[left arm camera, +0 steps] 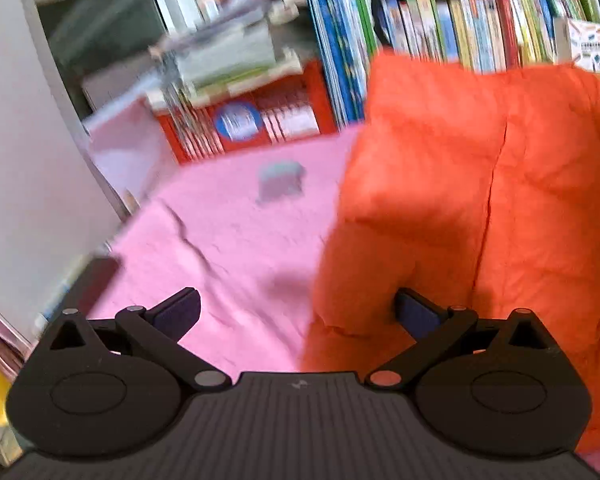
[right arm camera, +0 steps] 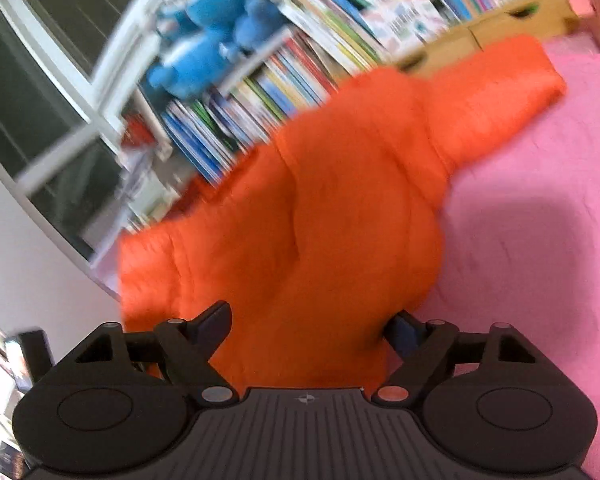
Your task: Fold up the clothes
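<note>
A puffy orange jacket lies heaped on a pink blanket, filling the right half of the left wrist view. My left gripper is open wide. Its right finger sits against the jacket's near edge and its left finger hangs over bare blanket. In the right wrist view the orange jacket bulges up in the middle, with one sleeve stretching toward the upper right. My right gripper stands open around the jacket's near bulge, and fabric fills the gap between its fingers. Its right finger is partly hidden by the cloth.
A small grey object rests on the blanket beyond the left gripper. Shelves of upright books and a red box line the far side. A blue plush toy sits above the books. Pink blanket spreads to the right.
</note>
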Available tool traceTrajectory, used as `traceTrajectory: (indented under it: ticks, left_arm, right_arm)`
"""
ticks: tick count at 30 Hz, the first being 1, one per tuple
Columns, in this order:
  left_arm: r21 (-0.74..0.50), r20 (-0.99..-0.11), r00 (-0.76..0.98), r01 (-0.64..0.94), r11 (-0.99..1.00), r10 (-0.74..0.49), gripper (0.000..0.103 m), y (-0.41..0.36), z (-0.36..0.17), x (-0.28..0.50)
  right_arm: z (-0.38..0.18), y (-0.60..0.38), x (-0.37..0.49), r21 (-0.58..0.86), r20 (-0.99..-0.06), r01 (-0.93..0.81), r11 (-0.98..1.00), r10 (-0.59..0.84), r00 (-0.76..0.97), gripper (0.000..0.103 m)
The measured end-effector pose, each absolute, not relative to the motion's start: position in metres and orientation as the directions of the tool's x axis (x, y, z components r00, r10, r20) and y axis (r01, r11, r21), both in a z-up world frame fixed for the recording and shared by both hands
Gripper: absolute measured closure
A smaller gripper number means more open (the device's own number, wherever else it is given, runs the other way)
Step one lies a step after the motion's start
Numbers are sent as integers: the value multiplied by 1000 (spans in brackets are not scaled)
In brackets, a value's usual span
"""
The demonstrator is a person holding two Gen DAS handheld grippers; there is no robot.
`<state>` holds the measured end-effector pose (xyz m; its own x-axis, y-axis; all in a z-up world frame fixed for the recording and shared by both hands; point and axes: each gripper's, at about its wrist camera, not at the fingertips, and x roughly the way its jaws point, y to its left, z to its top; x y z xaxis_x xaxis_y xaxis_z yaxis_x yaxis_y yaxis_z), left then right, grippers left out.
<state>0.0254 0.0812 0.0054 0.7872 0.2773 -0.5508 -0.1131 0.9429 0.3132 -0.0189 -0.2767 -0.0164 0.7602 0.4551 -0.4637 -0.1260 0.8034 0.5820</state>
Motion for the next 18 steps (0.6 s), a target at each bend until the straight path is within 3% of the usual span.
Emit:
traceTrajectory:
  ticks: [5, 7, 13, 16, 18]
  left_arm:
    - [390, -461, 861, -19, 920, 214, 0, 75, 11, -1]
    - [456, -448, 847, -59, 888, 287, 0, 70, -2, 9]
    - [461, -486, 804, -99, 882, 344, 0, 73, -16, 43]
    - [454, -460, 814, -127, 882, 354, 0, 77, -4, 41]
    - [393, -464, 838, -96, 915, 288, 0, 80, 10, 27]
  right_arm:
    - [-3, -249, -53, 177, -515, -287, 941, 337, 788, 8]
    - [-13, -238, -76, 37, -547, -346, 937, 309, 778, 8]
    - [-44, -195, -115, -171, -586, -443, 880, 270, 764, 5]
    - [-54, -181, -96, -255, -571, -366, 895, 166, 804, 5]
    - [-53, -180, -82, -276, -527, -276, 921, 96, 845, 8]
